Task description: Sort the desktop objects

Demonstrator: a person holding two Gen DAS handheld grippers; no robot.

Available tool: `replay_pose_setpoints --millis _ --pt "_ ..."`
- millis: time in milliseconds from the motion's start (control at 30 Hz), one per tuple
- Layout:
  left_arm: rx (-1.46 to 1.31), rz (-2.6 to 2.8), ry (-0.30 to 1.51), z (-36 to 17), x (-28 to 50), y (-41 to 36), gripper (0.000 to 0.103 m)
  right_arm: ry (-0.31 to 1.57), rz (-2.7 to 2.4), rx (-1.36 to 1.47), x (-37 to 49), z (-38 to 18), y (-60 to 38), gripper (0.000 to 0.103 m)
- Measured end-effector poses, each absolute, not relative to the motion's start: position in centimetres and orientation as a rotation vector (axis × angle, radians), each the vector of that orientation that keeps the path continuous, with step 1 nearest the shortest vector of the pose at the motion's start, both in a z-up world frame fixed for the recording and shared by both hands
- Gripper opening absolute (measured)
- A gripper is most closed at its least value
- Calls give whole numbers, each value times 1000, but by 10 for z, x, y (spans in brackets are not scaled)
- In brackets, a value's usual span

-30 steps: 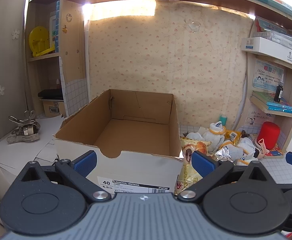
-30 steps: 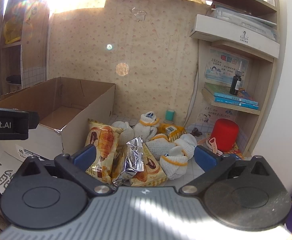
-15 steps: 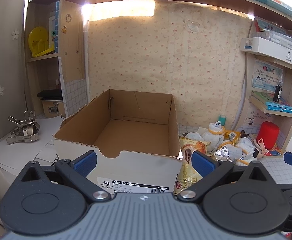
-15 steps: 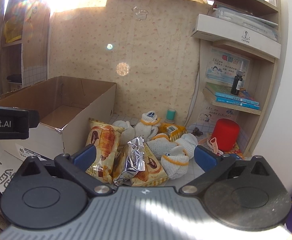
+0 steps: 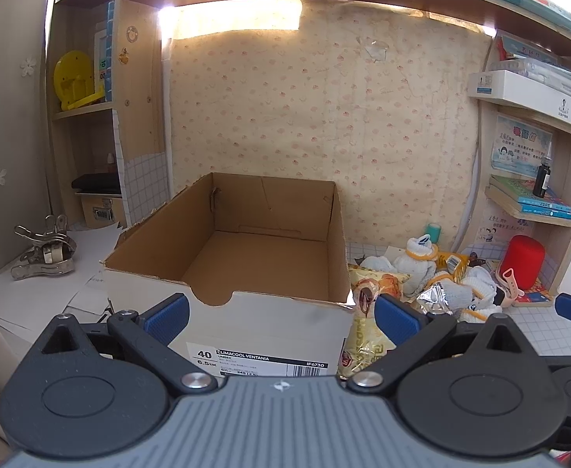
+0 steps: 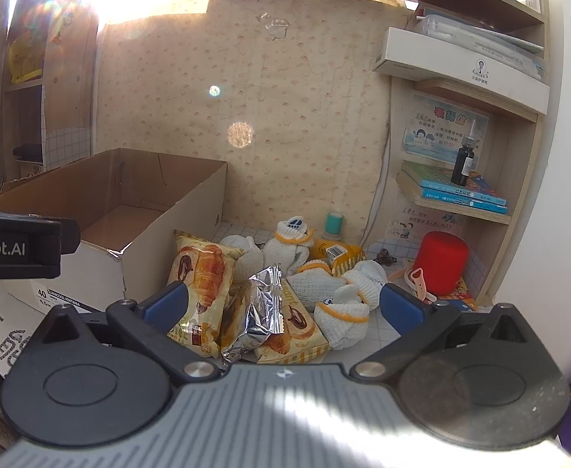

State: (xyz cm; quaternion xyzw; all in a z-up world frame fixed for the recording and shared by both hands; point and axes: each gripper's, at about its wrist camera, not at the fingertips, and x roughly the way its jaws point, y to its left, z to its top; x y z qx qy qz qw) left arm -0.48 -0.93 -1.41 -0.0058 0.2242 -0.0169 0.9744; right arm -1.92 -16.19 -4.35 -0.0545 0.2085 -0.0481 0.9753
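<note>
Left wrist view, your left gripper (image 5: 281, 314) hovers with fingers apart and empty before the open brown cardboard shoebox (image 5: 226, 269) on the bench, right wrist view, your right gripper (image 6: 283, 306) fingers apart over yellow croissant snack packets (image 6: 203, 277), crumpled silver foil wrapper (image 6: 260, 308), white orange-trimmed socks (image 6: 344, 312), just right of the box

One open cardboard box (image 6: 102, 210), three snack packets (image 6: 203, 269), several white socks (image 6: 347, 312), one red cylinder (image 6: 443, 261) and two blue books (image 6: 461, 193) on a shelf.

Shoebox (image 5: 269, 335) label: "40", "6.5 UK", "CLIMACOOL VENTANIA", "IF6730"; black housing (image 6: 16, 247): "obot.AI" (cut off).
</note>
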Motion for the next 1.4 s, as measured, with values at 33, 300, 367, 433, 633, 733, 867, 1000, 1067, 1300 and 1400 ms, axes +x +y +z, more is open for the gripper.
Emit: replay_pose_setpoints --millis 33,300,367,433,633,733,867,1000,1067,1300,1400 --pt "-11 -34 454 -14 -5 -10 103 420 -98 -109 -19 -43 -162 101" --pt "-11 -37 454 -16 -5 -11 103 419 -98 -107 -19 -43 -163 101" --pt "-11 -36 453 -16 -5 -11 103 418 -98 -106 -19 -43 -163 101" --pt "-12 -36 453 -16 -5 -11 103 417 -98 -106 -19 -42 -164 101" --pt "-11 -36 454 -16 -5 -11 103 416 -98 -108 -19 -42 -164 101" --pt "-10 -36 455 -18 -5 -12 103 416 -98 -108 -20 -42 -164 101" --pt "-12 -36 455 -18 -5 -13 103 414 -98 -107 -20 -42 -164 101" --pt "-10 -37 457 -19 -4 -13 103 413 -97 -107 -20 -42 -163 101" --pt "-9 -39 457 -19 -4 -13 103 413 -98 -107 -20 -42 -163 101" --pt "-10 -54 457 -22 -6 -18 103 412 -93 -105 -20 -43 -163 101" --pt "-17 -68 457 -22 -7 -19 103 410 -94 -105 -20 -43 -164 101"
